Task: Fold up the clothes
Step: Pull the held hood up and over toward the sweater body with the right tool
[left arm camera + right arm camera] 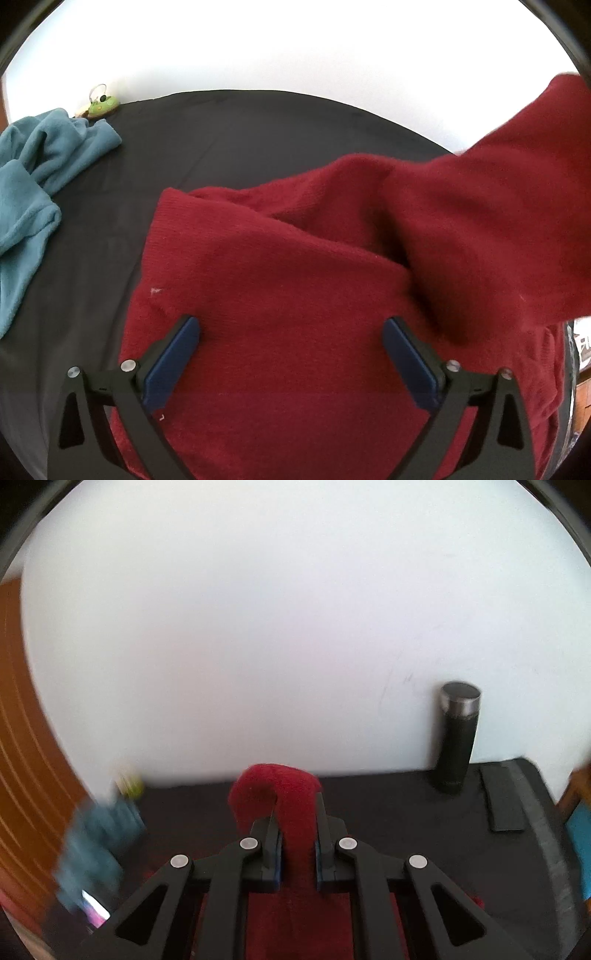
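Red sweater (280,295), a soft fuzzy knit, lies spread on a bench (240,125) covered in black cloth, and folding looks barely begun. Nearest in the left wrist view, the left gripper (291,354) hangs just above the sweater's flat body with its jaws wide apart and nothing between them; whether the blue pads (173,362) touch the knit cannot be told. The body lies fairly smooth with one straight edge on its left side. Beyond it, a sleeve (498,206) rises off the bench toward the upper right, blurred and bunched where it joins the body. In the right wrist view, the right gripper (298,843) has its jaws nearly closed, pinching a strip of this red knit that loops up over the fingertips and hangs back down. As a judgement, the sleeve is being carried inward for a first fold; the other sleeve and the body folds remain. Farther off, a crumpled teal garment (33,192) waits unfolded at the left. A small green object (101,105) sits at the far edge, and a dark cylinder (458,734) stands against the white wall.
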A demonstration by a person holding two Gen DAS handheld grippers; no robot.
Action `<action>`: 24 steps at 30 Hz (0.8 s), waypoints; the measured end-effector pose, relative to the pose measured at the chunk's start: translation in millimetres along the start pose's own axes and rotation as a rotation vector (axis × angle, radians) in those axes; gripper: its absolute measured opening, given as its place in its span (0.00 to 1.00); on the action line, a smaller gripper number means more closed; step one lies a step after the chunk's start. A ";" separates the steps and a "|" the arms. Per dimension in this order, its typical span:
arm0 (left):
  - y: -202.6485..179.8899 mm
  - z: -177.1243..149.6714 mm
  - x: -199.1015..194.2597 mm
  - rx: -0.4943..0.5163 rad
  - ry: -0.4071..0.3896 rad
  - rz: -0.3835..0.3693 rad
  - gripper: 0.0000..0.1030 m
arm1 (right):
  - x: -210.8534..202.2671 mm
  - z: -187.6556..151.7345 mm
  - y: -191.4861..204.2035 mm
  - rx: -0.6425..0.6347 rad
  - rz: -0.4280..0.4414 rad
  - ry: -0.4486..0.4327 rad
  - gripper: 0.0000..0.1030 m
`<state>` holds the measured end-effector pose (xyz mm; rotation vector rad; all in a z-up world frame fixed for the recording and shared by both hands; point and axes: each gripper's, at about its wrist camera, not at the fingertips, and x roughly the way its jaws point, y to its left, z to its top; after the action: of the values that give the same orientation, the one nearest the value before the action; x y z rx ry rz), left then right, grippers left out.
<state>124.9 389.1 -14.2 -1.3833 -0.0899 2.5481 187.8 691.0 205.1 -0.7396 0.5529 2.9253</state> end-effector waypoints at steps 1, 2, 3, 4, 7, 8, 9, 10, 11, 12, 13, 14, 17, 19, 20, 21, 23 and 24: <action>0.8 0.5 0.3 -0.001 0.000 -0.002 0.98 | -5.1 8.9 -6.9 0.056 0.028 -0.006 0.12; 1.5 1.0 0.6 -0.003 0.001 -0.004 0.98 | -9.3 16.3 -13.3 0.109 0.056 -0.009 0.12; 2.2 1.4 0.8 -0.004 0.001 -0.006 0.98 | -11.3 20.9 -17.4 0.146 0.077 -0.004 0.12; 2.4 1.4 0.7 -0.005 0.002 -0.008 0.98 | -12.4 24.5 -20.6 0.179 0.095 0.003 0.12; 2.4 1.4 0.6 -0.006 0.001 -0.008 0.98 | -15.9 20.8 -18.4 0.191 0.101 0.020 0.12; 3.8 2.6 2.0 -0.005 0.002 -0.007 0.98 | -16.7 16.4 -17.3 0.192 0.098 0.026 0.12; 3.3 2.3 1.9 -0.005 0.001 -0.006 0.98 | -16.5 13.6 -17.1 0.196 0.093 0.030 0.12; 2.8 2.0 1.8 -0.004 0.001 -0.006 0.98 | -16.0 11.5 -17.2 0.201 0.087 0.033 0.12; 2.8 2.1 1.7 -0.005 0.001 -0.005 0.98 | -15.6 9.4 -17.4 0.205 0.081 0.036 0.12; 3.0 2.2 1.7 -0.006 0.001 -0.006 0.98 | -11.9 8.0 -19.2 0.209 0.067 0.043 0.12; 3.4 2.3 1.3 -0.009 0.001 -0.009 0.98 | -7.1 7.0 -21.6 0.214 0.049 0.050 0.12; 3.8 2.5 0.9 -0.012 0.002 -0.012 0.98 | -2.7 6.9 -23.7 0.216 0.030 0.055 0.12; 6.9 4.0 0.0 -0.027 0.004 -0.027 0.98 | 11.2 9.9 -28.9 0.204 -0.027 0.055 0.12; 8.7 4.9 -0.1 -0.035 0.006 -0.032 0.98 | 20.8 10.2 -32.2 0.208 -0.042 0.059 0.12; 9.4 5.3 -0.1 -0.038 0.007 -0.034 0.98 | 25.8 7.9 -34.4 0.220 -0.030 0.066 0.12; 9.7 5.7 -0.1 -0.039 0.008 -0.036 0.98 | 26.4 4.6 -34.2 0.223 -0.020 0.069 0.12; 9.7 6.0 0.1 -0.040 0.008 -0.036 0.98 | 22.3 -3.7 -29.6 0.209 -0.004 0.070 0.12; 9.6 6.0 0.2 -0.040 0.008 -0.036 0.98 | 16.9 -8.1 -24.6 0.184 0.007 0.063 0.12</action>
<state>118.1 380.1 -12.6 -1.3938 -0.1636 2.5241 180.4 710.7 182.5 -0.8099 0.8188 2.8154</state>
